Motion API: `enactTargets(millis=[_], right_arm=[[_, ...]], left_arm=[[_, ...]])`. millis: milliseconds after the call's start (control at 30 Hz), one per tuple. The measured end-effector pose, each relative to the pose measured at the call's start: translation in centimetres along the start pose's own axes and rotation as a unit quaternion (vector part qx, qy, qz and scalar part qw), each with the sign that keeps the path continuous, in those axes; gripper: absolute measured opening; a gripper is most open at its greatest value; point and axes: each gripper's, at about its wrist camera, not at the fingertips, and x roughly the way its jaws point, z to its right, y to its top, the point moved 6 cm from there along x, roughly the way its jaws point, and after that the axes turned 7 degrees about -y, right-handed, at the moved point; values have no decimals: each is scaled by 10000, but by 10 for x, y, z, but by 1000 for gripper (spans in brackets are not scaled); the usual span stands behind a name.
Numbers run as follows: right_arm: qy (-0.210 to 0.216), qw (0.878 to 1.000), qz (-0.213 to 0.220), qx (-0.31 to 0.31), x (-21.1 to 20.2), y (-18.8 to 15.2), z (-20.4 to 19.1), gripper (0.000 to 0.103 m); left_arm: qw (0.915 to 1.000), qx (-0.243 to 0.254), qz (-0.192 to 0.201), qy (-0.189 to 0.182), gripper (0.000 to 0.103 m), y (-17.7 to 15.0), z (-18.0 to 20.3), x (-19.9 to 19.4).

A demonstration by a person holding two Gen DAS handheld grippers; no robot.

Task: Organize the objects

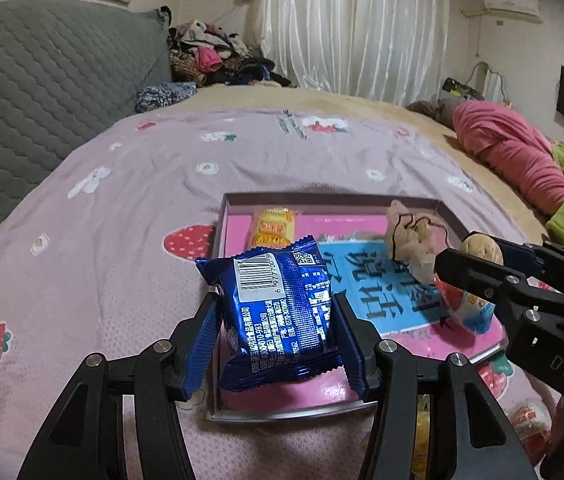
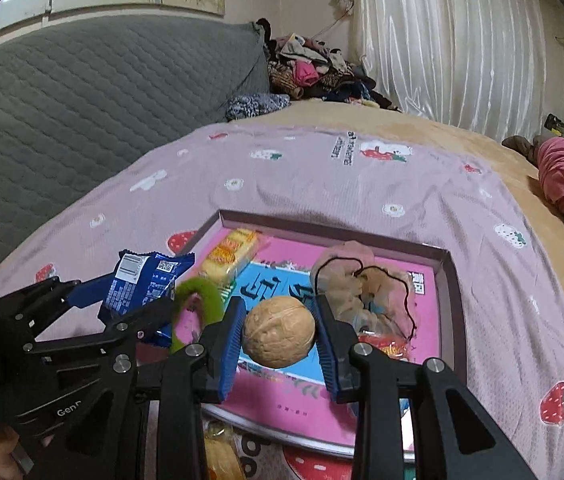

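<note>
Two items were gripped at once. Blue snack packet (image 1: 278, 312) sat clamped between the left gripper (image 1: 278, 340) pads, barcode side up, held above the near-left part of the shallow box (image 1: 321, 199). Walnut (image 2: 279, 332) was pinched between the right gripper (image 2: 278, 344) blue pads, held over the box's blue-and-pink printed floor. Inside the box: yellow wrapped cake (image 2: 232, 256) at the far-left corner, beige scrunchie (image 2: 361, 284) with a black cord toward the far right, and a red-and-white wrapped snack (image 1: 467, 308) partly hidden behind the right gripper. A green ring (image 2: 198, 312) showed between the two grippers in the right wrist view; what it rested on couldn't be told. Box lay on a pink strawberry-print blanket (image 1: 102, 220) on the bed, grey quilted headboard (image 1: 42, 80) at left, clothes pile (image 1: 214, 52) by the white curtain (image 1: 353, 20).
</note>
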Motion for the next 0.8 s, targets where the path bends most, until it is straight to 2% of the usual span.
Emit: enactTargets(millis=[367,800], right_arm=[[-86,9974,-703,-163,32,-23,-5,35],[-201,9926,-1172,-233,53,-37,-6,35]], left_arm=[[9994,68,-325,17,57,-12,4,9],[9979,-2,-650,-64,57,-21,4,20]])
